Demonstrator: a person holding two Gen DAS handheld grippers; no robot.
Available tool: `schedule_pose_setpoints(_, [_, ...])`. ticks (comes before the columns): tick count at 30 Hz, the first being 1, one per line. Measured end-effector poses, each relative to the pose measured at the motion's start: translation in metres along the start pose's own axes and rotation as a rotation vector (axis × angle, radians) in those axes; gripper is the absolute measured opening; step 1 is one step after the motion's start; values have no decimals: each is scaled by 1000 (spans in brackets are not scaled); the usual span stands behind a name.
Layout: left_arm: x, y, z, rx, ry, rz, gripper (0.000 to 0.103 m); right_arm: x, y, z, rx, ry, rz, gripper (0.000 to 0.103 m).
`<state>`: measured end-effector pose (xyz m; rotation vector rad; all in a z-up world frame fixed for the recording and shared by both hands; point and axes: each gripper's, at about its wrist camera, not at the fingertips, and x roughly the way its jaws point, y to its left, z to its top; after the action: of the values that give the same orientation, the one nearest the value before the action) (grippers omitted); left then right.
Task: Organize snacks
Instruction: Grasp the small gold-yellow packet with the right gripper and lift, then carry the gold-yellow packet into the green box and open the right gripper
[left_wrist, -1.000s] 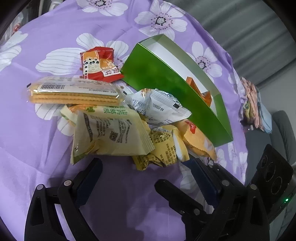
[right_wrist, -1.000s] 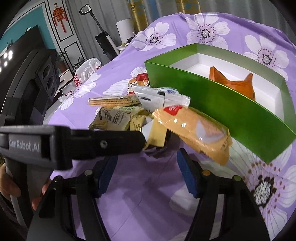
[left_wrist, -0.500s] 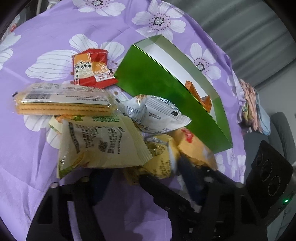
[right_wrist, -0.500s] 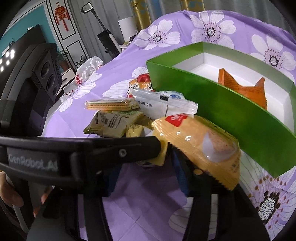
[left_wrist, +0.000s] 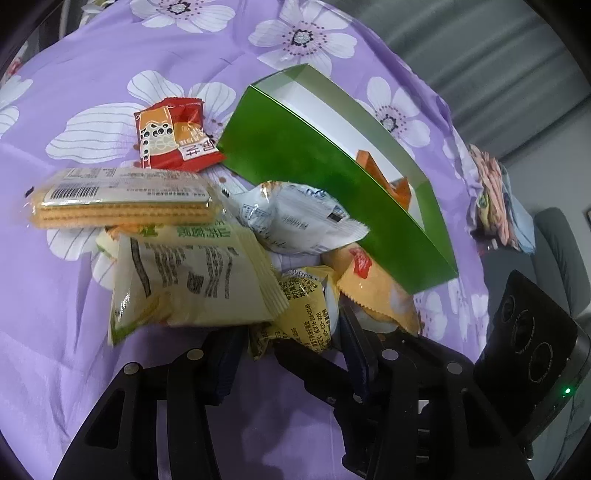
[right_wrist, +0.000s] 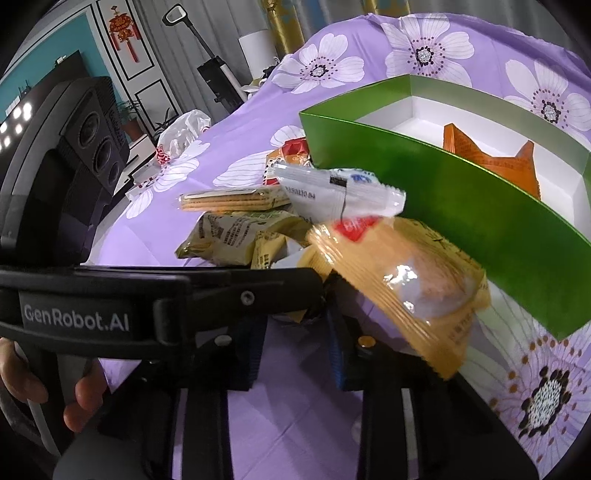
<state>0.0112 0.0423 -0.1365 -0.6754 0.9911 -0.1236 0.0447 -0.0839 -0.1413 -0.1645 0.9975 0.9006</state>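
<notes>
A pile of snack packets lies on the purple flowered cloth (left_wrist: 55, 295) beside a green box (left_wrist: 332, 184) that holds an orange packet (left_wrist: 399, 188). The pile has a red packet (left_wrist: 173, 136), a wafer pack (left_wrist: 122, 203), a pale green packet (left_wrist: 184, 284), a white packet (left_wrist: 295, 218), a small yellow packet (left_wrist: 303, 310) and an orange-yellow packet (left_wrist: 376, 288). My left gripper (left_wrist: 291, 354) is open, its jaws on either side of the small yellow packet. My right gripper (right_wrist: 295, 332) is open, under the orange-yellow packet (right_wrist: 399, 280), with the left gripper's body crossing in front.
The green box (right_wrist: 461, 206) stands just right of the pile, open side up. A plastic bag (right_wrist: 181, 133) lies at the cloth's far left edge. Folded cloths (left_wrist: 495, 199) lie beyond the box. A speaker, a TV and a vacuum stand in the room behind.
Both grippers have moved forward into the pile. The left jaws have narrowed around the small yellow packet. The right jaws have narrowed and slid under the orange-yellow packet.
</notes>
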Motion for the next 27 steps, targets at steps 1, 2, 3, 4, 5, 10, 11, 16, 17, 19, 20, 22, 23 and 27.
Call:
schedule_pose_setpoints(1, [-2,-1,-2,3,5,0,50,-2,2,-2,-1,-1,0,30])
schedule_pose_setpoints(2, [-4,-3,-5,10,8,1,50,-4,4,-4,1,-1,2,30])
schedule_pose_setpoints(3, [-6,-4,-8,17,10,3,50,-6,5,-6,3,0,4,30])
schedule_pose_setpoints(4, [-7,-5,-10,23,12,5,50,-8,7,-8,3,1,3,30])
schedule_pose_setpoints(5, [-8,-6,-12,26,16,6,50,-10,9,-10,5,2,1,30])
schedule_pose_setpoints(10, [-17,-15,-21,46,21,-3,50,-24,14,-18,17,-17,-3,30])
schedule_pose_setpoints(11, [-20,-18,-23,57,16,-2,50,-28,16,-18,14,-26,-5,30])
schedule_pose_setpoints(16, [-40,-33,-27,113,-28,-2,50,-48,26,-15,-9,-82,-19,30])
schedule_pose_setpoints(17, [-43,-35,-27,122,-34,-3,50,-51,28,-13,-12,-90,-23,30])
schedule_pose_setpoints(19, [-50,-41,-25,140,-52,-6,50,-57,29,-9,-17,-111,-30,30])
schedule_pose_setpoints(20, [-51,-43,-24,145,-56,-8,50,-60,30,-7,-19,-122,-35,30])
schedule_pose_setpoints(22, [-55,-52,-20,162,-69,-16,50,-67,29,-5,-21,-143,-42,30])
schedule_pose_setpoints(23, [-56,-55,-19,169,-74,-20,50,-71,28,-3,-22,-155,-48,30])
schedule_pose_setpoints(27, [-57,-68,-9,199,-82,-35,50,-83,22,2,-26,-192,-75,30])
